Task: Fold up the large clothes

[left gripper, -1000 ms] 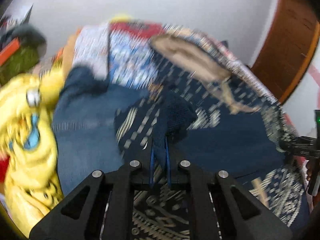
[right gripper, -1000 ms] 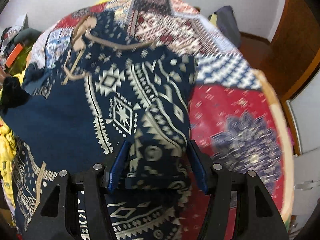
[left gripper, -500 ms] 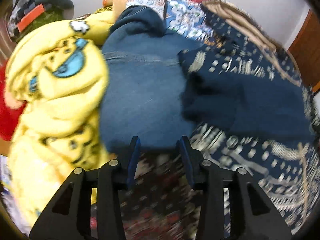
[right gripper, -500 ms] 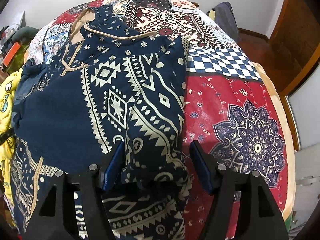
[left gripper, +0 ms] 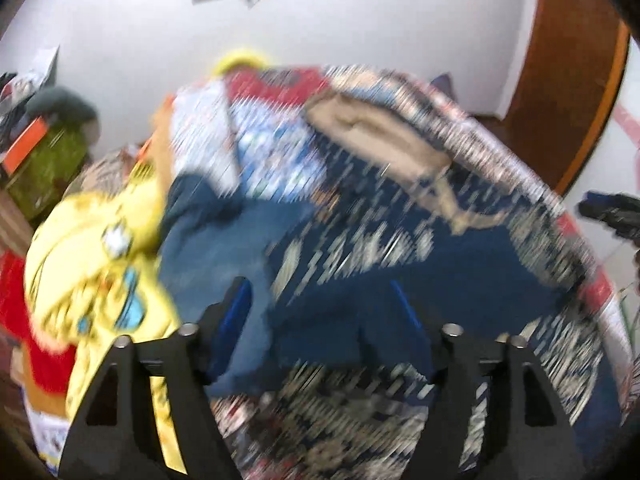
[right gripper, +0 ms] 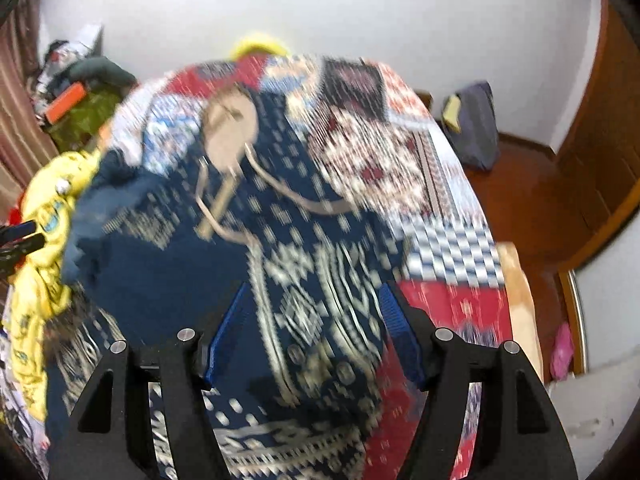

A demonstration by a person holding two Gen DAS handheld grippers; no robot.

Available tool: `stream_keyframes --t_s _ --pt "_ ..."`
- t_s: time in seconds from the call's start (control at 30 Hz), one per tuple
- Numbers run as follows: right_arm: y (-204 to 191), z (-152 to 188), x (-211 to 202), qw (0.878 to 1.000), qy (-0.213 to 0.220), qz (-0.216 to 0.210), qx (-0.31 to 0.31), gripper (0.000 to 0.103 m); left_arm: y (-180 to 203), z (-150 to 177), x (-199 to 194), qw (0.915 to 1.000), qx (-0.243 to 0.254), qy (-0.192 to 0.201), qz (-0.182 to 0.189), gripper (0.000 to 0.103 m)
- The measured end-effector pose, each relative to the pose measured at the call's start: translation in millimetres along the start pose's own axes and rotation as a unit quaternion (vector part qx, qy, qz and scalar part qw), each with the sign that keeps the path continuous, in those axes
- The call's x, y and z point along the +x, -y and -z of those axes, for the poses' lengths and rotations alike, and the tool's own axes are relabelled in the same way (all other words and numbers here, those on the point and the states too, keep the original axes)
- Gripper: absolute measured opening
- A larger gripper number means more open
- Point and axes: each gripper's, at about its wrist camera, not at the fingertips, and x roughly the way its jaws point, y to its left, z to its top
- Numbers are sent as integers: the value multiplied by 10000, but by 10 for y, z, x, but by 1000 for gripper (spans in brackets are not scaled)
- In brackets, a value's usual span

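A large navy hooded garment with cream geometric patterns [right gripper: 280, 264] lies spread on the patchwork bedspread [right gripper: 440, 240]; its tan-lined hood [right gripper: 230, 128] is at the far end. It also shows in the left wrist view [left gripper: 400, 248], blurred. My left gripper [left gripper: 320, 312] is open and empty above the garment's left part. My right gripper [right gripper: 316, 320] is open and empty above its patterned front. The right gripper's tip shows in the left wrist view [left gripper: 612, 212].
A yellow cartoon-print blanket [left gripper: 92, 264] and blue jeans [left gripper: 212, 248] lie at the bed's left side. A cluttered green pile [right gripper: 80, 108] stands by the far-left wall. A dark bag [right gripper: 472, 124] sits on the wooden floor right of the bed.
My left gripper let go of the navy cloth, opened wide and swung up. My right gripper stayed open and lifted back from the garment. Both views are now motion-blurred.
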Motion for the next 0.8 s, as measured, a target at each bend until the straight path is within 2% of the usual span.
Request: stream_keyframes --t_s 0.07,0.17,0.27,0.43,0.57,0.7,0.8 --pt "-65 -160 36 9999 92 -30 -65 63 129 -222 73 9999 41 147 77 82" --pt "-190 -390 176 9996 182 -46 -229 63 271 -514 348 9997 111 186 81 83" --pt "-258 -596 423 9994 134 -54 -321 63 310 -704 717 9999 23 -5 138 83" --pt "-299 -917 962 9989 -161 -58 -431 63 234 -882 1333 9970 -498 -389 443 83" --pt "-262 -1109 1420 9981 -527 -256 -164 63 209 -1021 1792 9943 -794 -604 388 83" --pt "-201 -1183 1850 9936 -853 -609 415 63 137 -1128 2202 9881 -1222 -835 424 83" --pt "-151 -1140 2049 9919 -953 -569 612 61 46 -1107 2480 9825 -1522 -1028 319 83"
